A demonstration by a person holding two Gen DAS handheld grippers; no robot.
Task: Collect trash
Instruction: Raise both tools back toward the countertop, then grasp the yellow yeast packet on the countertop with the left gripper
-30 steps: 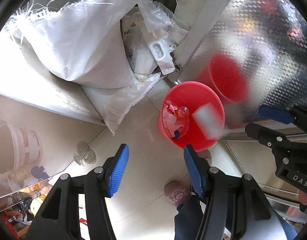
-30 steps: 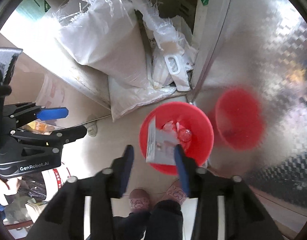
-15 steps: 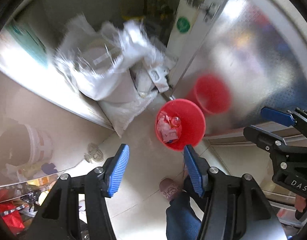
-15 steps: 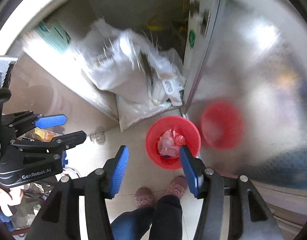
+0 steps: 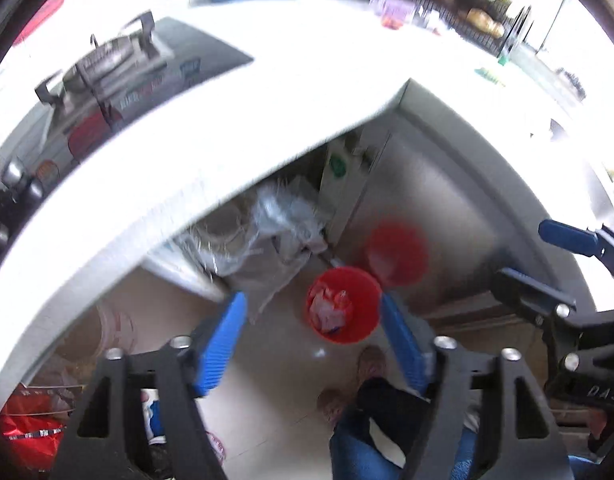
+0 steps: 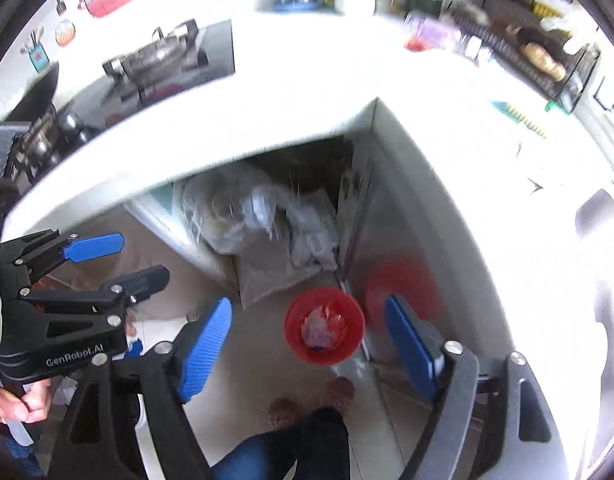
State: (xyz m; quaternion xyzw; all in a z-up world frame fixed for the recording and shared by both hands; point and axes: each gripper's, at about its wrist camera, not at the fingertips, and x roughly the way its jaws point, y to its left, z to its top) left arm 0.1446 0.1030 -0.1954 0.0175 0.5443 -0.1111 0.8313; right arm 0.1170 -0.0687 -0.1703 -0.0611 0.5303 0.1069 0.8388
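Trash (image 5: 327,310) sits inside red bucket (image 5: 365,300) on floor; my left hand-held gripper (image 5: 313,344) and right hand-held gripper (image 6: 307,346), jaws just widened, gape empty above, awaiting more.

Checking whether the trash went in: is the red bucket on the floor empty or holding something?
Holding something: the red bucket stands upright with crumpled pale wrappers inside.

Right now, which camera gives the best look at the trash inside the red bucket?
The left wrist view: the red bucket sits larger there, and the crumpled pale wrappers inside show separately. The right wrist view looks more straight down into the bucket, but the pile is smaller and blurrier.
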